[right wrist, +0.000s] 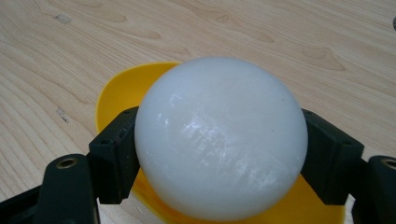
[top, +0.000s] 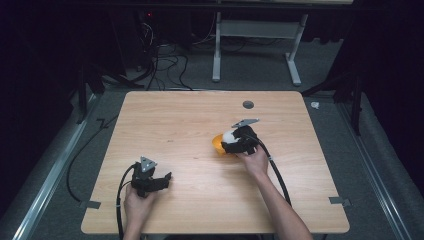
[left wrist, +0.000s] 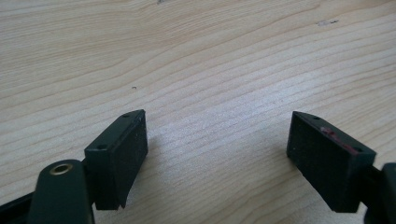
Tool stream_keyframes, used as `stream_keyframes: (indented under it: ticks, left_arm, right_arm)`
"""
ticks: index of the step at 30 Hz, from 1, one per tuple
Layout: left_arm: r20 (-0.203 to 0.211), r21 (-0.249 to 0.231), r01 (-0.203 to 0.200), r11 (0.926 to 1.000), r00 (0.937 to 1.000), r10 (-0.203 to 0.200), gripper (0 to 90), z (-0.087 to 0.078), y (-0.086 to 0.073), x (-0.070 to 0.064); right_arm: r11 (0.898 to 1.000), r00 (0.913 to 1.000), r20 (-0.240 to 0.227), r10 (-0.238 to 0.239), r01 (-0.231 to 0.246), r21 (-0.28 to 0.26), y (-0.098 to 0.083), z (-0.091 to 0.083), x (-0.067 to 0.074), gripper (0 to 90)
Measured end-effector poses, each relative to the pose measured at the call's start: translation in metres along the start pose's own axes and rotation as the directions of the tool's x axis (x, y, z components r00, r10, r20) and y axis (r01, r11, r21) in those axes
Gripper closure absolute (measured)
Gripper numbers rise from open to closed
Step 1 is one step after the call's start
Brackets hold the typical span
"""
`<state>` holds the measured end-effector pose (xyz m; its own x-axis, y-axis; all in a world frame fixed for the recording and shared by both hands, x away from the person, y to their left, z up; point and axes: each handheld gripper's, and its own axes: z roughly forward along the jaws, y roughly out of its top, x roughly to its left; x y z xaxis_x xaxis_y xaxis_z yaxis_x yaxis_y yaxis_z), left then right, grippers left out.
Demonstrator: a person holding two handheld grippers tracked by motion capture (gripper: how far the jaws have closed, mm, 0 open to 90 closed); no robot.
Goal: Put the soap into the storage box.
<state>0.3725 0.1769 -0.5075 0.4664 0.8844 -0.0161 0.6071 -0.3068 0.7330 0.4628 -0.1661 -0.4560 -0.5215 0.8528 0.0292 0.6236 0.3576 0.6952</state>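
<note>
A light wooden desk (top: 200, 125) with rounded corners stands on grey carpet, and a small dark round disc (top: 248, 104) sits near its far edge. Beyond it, the white legs of another table (top: 216, 55) rise from the floor beside a tangle of black cables (top: 165, 65).

The person's right forearm reaches in from the bottom of the high view to the middle right of the desk, where the right hand (top: 256, 161) holds the right tool (top: 233, 139). In the right gripper view its two black jaws are clamped on the sides of a white ball (right wrist: 219, 140), smooth and slightly glossy. Under and behind the ball lies a shallow yellow dish (right wrist: 116, 93), resting on the desk; whether the ball touches the dish or is held just above it cannot be told. In the high view the dish shows as an orange-yellow patch at the left of the right tool.

The left hand (top: 136, 204) rests near the front left of the desk, holding the left tool (top: 167, 177), well apart from the ball and dish. In the left gripper view its jaws stand wide apart, with bare wood grain between them.
</note>
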Motion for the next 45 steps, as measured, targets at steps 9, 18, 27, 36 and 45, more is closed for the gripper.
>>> stream_keyframes:
  ticks: [9,18,27,36,45]
  left_arm:
    - [0.0,0.0,0.0,1.0,1.0,0.0,20.9,0.0,0.0,0.0]
    - [0.001,0.0,0.0,1.0,1.0,0.0,20.8,0.0,0.0,0.0]
    - [0.001,0.0,0.0,1.0,1.0,0.0,20.8,0.0,0.0,0.0]
    - [0.001,0.0,0.0,1.0,1.0,0.0,20.8,0.0,0.0,0.0]
    - [0.001,0.0,0.0,1.0,1.0,0.0,20.8,0.0,0.0,0.0]
  right_arm:
    - [1.0,1.0,-0.004,0.001,-0.001,0.012,-0.001,0.003,0.0,24.2]
    - [1.0,0.9997,-0.021,0.007,-0.007,-0.01,0.001,-0.001,0.0,23.3]
    - [0.998,0.9989,-0.046,0.013,-0.016,-0.056,0.004,-0.013,0.0,23.4]
    - [0.994,0.9989,-0.045,0.016,-0.021,-0.107,0.006,-0.027,-0.002,25.3]
    - [0.992,0.9987,-0.044,0.025,-0.03,-0.126,0.006,-0.036,-0.006,26.6]
